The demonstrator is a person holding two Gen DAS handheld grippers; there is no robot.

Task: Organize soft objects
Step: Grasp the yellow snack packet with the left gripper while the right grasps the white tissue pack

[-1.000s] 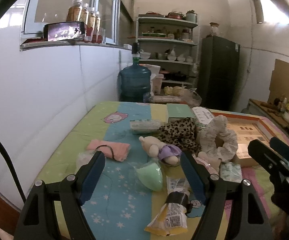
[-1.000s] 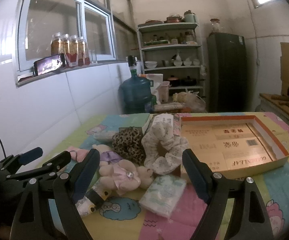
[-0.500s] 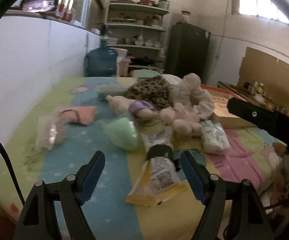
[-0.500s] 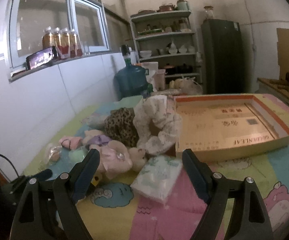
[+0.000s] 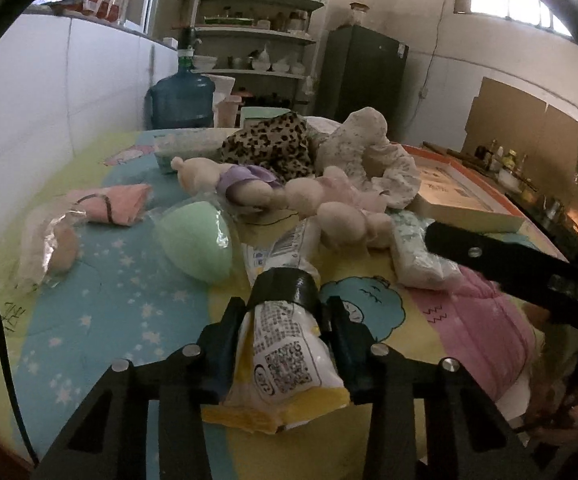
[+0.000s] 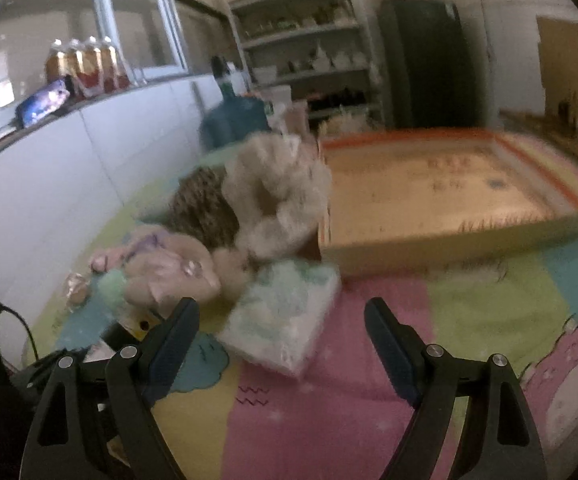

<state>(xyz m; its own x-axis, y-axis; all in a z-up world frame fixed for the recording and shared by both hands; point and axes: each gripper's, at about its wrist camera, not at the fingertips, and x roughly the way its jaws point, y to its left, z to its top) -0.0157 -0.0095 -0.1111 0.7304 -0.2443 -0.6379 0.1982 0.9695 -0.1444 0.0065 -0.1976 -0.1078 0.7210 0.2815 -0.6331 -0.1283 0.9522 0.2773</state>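
Observation:
My left gripper (image 5: pixel 285 316) is shut on a yellow and white snack packet (image 5: pixel 285 356) with a black band, at the near edge of the table. Beyond it lie a green sponge in plastic (image 5: pixel 197 240), beige plush toys (image 5: pixel 329 208), a leopard scrunchie (image 5: pixel 273 144), a white scrunchie (image 5: pixel 373 152) and a tissue pack (image 5: pixel 417 252). My right gripper (image 6: pixel 281 320) is open and empty, just in front of the tissue pack (image 6: pixel 285 312). The plush toys (image 6: pixel 169 264) lie to its left, the white scrunchie (image 6: pixel 277 192) behind.
A shallow cardboard box with an orange rim (image 6: pixel 449 196) lies at the right. A pink cloth (image 5: pixel 117 208) and a wrapped item (image 5: pixel 49 244) lie at the left. A white wall runs along the left. A blue water jug (image 5: pixel 181 96) and shelves stand behind.
My left gripper has moved forward and closed on the snack packet. My right gripper has moved closer to the tissue pack and stays open.

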